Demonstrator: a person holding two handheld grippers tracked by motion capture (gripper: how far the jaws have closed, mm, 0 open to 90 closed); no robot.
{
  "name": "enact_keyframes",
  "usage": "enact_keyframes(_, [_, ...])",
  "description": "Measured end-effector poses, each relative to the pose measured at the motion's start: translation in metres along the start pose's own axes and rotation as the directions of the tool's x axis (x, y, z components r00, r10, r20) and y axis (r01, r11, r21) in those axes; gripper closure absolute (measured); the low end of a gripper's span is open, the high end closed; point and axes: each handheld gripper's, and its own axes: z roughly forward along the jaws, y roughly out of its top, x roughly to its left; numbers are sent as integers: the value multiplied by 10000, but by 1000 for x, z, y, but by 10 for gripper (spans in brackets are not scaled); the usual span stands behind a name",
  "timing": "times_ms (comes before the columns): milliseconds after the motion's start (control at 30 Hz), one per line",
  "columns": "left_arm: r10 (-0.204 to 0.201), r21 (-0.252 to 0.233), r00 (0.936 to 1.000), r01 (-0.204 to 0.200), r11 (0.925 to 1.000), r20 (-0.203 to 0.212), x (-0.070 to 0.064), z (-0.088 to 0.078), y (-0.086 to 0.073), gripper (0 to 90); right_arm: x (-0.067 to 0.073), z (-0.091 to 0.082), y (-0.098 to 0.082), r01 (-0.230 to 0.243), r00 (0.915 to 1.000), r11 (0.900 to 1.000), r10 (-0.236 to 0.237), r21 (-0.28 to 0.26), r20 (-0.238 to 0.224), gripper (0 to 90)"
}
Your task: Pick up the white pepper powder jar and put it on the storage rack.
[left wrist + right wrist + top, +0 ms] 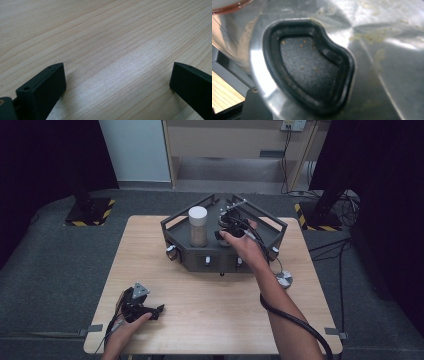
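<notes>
The dark grey angular metal tray (pixel 175 227) stands at upper centre on the pale wooden table (pixel 210 305). There the right gripper (pixel 227 231), pressed together, pinches a shiny steel lid with a black rubber-rimmed opening (pixel 312 65); I think it should stay level. At lower left, the left gripper (pixel 145 307) rests spread.

A light wooden table (pixel 215 305) stands on grey carpet (pixel 50 270), with black curtains (pixel 45 155) at both sides, a pale cabinet (pixel 225 150) behind and yellow-black striped stand bases (pixel 90 212)
</notes>
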Motion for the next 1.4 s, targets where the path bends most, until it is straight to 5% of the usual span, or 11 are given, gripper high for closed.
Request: enact_keyframes(1400, [-1, 3, 10000, 1, 10000, 5, 0, 0, 0, 0, -6, 11, -10, -379, 9990, 9993, 378, -26, -255, 310])
